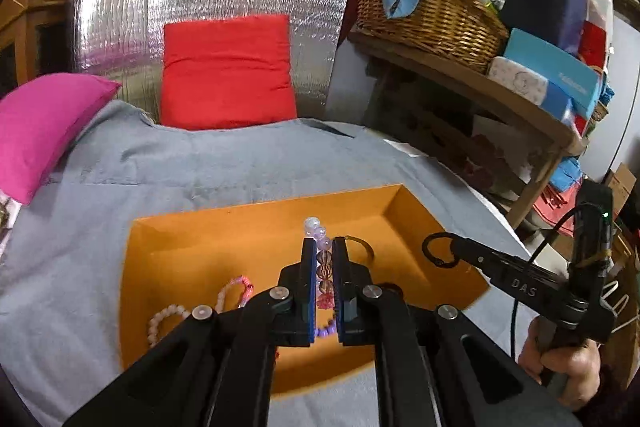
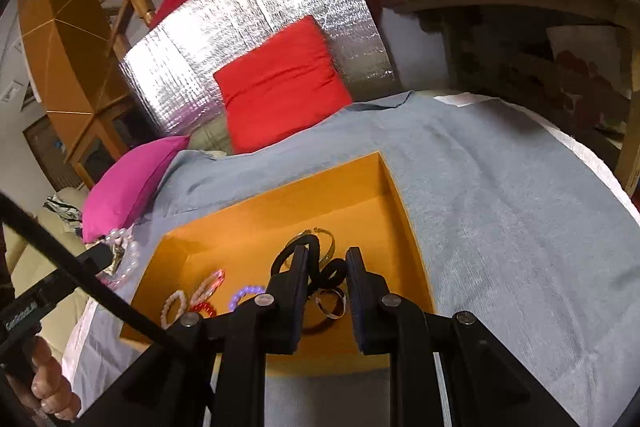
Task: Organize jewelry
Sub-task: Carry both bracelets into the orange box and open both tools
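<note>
An orange tray [image 1: 224,227] [image 2: 280,199] lies on a grey cloth. My left gripper [image 1: 324,245] is shut on a beaded bracelet [image 1: 323,259] of clear, lilac and brown beads, held over the tray. In the tray lie a pink bracelet [image 1: 236,289], a pale bead bracelet [image 1: 166,319] and a gold bangle [image 1: 362,247]. My right gripper [image 2: 327,253] is open above the tray's near right part, over black hair ties [image 2: 316,263] and metal rings [image 2: 332,303]. A purple bracelet [image 2: 244,295], a red one [image 2: 204,307] and pale ones [image 2: 174,307] lie in the tray's left part.
A red cushion [image 1: 228,71] leans on a silver foil panel [image 1: 120,7] behind the tray. A pink cushion [image 1: 40,131] lies at the left. A wooden shelf [image 1: 480,83] with a wicker basket [image 1: 428,11] stands at the right.
</note>
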`<state>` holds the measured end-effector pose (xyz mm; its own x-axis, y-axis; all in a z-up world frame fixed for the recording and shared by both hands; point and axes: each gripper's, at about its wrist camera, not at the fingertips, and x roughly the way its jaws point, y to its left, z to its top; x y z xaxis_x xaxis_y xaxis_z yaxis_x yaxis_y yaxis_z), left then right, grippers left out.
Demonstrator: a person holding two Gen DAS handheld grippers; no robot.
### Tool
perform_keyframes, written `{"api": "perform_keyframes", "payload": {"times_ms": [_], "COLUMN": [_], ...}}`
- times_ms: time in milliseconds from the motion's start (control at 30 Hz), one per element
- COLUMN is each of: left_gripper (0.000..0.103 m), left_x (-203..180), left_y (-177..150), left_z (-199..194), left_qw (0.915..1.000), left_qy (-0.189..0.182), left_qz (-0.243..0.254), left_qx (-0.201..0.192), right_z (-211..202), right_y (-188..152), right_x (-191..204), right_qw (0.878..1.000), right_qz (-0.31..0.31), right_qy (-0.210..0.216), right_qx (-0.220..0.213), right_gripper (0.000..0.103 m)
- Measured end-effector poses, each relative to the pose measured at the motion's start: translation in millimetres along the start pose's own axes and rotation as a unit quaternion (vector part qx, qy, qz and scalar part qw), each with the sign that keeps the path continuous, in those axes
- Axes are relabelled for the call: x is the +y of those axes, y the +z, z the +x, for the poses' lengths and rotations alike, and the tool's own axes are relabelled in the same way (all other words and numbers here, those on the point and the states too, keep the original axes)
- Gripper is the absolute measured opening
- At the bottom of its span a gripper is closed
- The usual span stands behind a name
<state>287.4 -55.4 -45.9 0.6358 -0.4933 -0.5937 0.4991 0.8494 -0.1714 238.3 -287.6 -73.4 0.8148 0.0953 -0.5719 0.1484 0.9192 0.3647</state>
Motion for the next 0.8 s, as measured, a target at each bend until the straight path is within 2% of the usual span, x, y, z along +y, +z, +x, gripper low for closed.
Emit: {"api": "perform_keyframes", "payload": {"times_ms": [100, 367, 667, 733, 800], "left_gripper": [0.008, 0.008, 0.008, 0.008, 0.015], "left_x": [8.3, 12.8, 13.8, 13.7, 12.6], "left_y": [-0.3, -5.9, -9.9, -10.3, -10.2], "left_z": [29.4, 72.6, 103.0, 106.3, 107.2], "left_qw": [0.9994, 0.9972, 0.9948, 0.9941, 0.9928], "left_qy": [0.004, 0.011, 0.017, 0.025, 0.038], "left_qz": [-0.014, -0.017, -0.018, -0.013, -0.008], "left_qx": [0.031, 0.071, 0.099, 0.105, 0.113], "right_z": [16.3, 57.9, 68.7, 70.8, 71.7], "right_y": [6.2, 10.6, 12.0, 13.9, 14.7], "right_x": [-4.6, -13.2, -14.5, -12.4, -11.2], "right_qw": [1.0, 0.997, 0.997, 0.997, 0.996], "right_qz": [0.011, 0.026, 0.022, 0.022, 0.022], "right_qy": [0.001, -0.024, -0.051, -0.05, -0.054], "right_qx": [0.015, 0.061, 0.061, 0.061, 0.06], "right_gripper": [0.02, 0.02, 0.02, 0.023, 0.024]}}
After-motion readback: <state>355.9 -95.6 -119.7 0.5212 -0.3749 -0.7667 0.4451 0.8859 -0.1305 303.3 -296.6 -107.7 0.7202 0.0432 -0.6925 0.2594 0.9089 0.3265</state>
